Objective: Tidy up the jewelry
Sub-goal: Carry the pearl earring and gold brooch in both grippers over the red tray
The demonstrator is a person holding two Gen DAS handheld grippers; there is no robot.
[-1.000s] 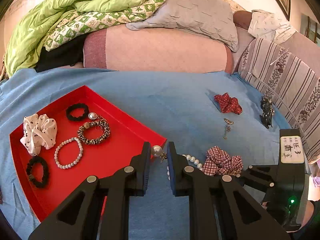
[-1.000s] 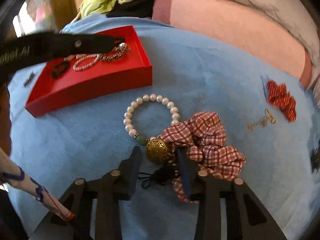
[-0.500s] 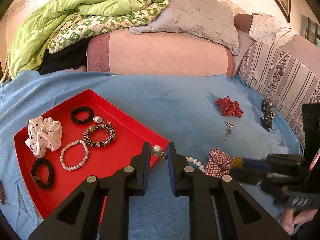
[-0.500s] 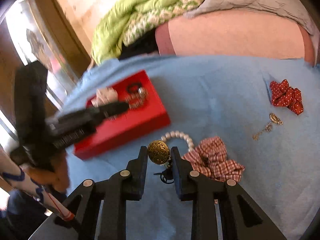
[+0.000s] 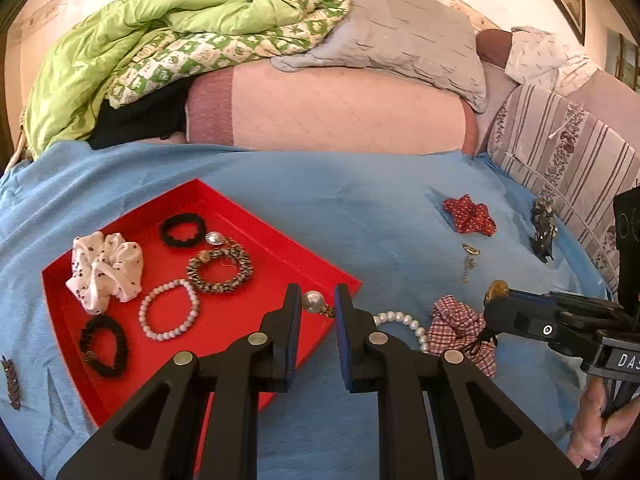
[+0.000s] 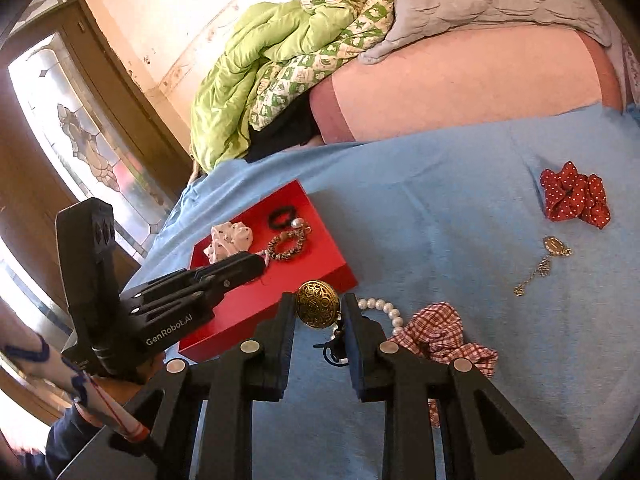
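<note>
My left gripper (image 5: 316, 304) is shut on a silver pearl bead ornament (image 5: 313, 301), held over the near corner of the red tray (image 5: 256, 322). The tray holds a white scrunchie (image 5: 105, 271), two black hair ties, a pearl bracelet (image 5: 169, 309) and a leopard-print bracelet (image 5: 219, 269). My right gripper (image 6: 318, 312) is shut on a round gold ornament (image 6: 317, 304) with a black cord, lifted above the blue cloth beside the tray (image 6: 280, 280). A white pearl bracelet (image 6: 380, 308) and a red checked scrunchie (image 6: 444, 332) lie under it.
On the blue cloth (image 5: 360, 208) lie a red dotted scrunchie (image 5: 470, 216), a gold chain pendant (image 5: 469, 256) and a dark hair clip (image 5: 542, 232). A brown hair clip (image 5: 10, 380) lies left of the tray. Pillows and a green quilt (image 5: 160, 40) are piled behind.
My right gripper closed on the gold ornament and lifted it off the cloth, away from the checked scrunchie. The left gripper has held the silver bead in place.
</note>
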